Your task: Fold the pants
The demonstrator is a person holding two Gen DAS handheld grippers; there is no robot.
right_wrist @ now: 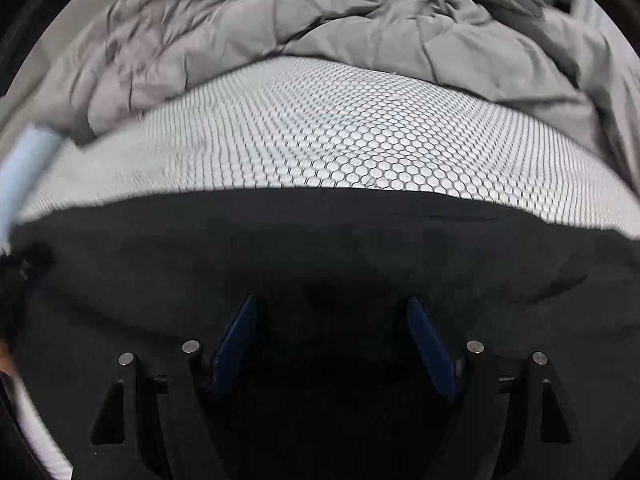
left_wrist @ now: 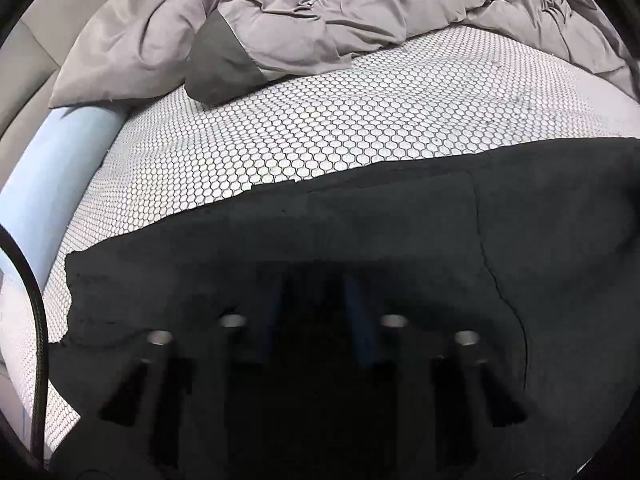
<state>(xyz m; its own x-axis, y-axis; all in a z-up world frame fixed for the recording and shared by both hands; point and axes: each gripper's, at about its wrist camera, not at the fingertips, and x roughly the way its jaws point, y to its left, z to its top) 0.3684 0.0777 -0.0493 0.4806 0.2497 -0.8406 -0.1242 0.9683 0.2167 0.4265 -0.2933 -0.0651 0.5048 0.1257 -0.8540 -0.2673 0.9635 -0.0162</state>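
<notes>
The black, soft-looking fabric pants (left_wrist: pixel 400 240) lie spread flat on the white bed sheet printed with a black honeycomb pattern (left_wrist: pixel 320 128), filling the near part of both wrist views. In the left wrist view a curved seam runs down the cloth on the right side, and the cloth's left edge is ragged against the sheet. In the right wrist view the pants (right_wrist: pixel 280 248) show a straight far edge across the honeycomb sheet (right_wrist: pixel 340 140), with faint creases at right.

The left gripper (left_wrist: pixel 316 320) hovers low above the pants; its blue-padded fingers (left_wrist: pixel 356 320) are blurred and stand somewhat apart with nothing between them. The right gripper (right_wrist: pixel 332 336) has its blue pads (right_wrist: pixel 236 340) spread wide over the cloth, holding nothing.

Behind the sheet a crumpled grey quilted duvet (left_wrist: pixel 320 12) is heaped. A pale blue rolled bolster (left_wrist: pixel 52 172) lies at the left bed edge.
</notes>
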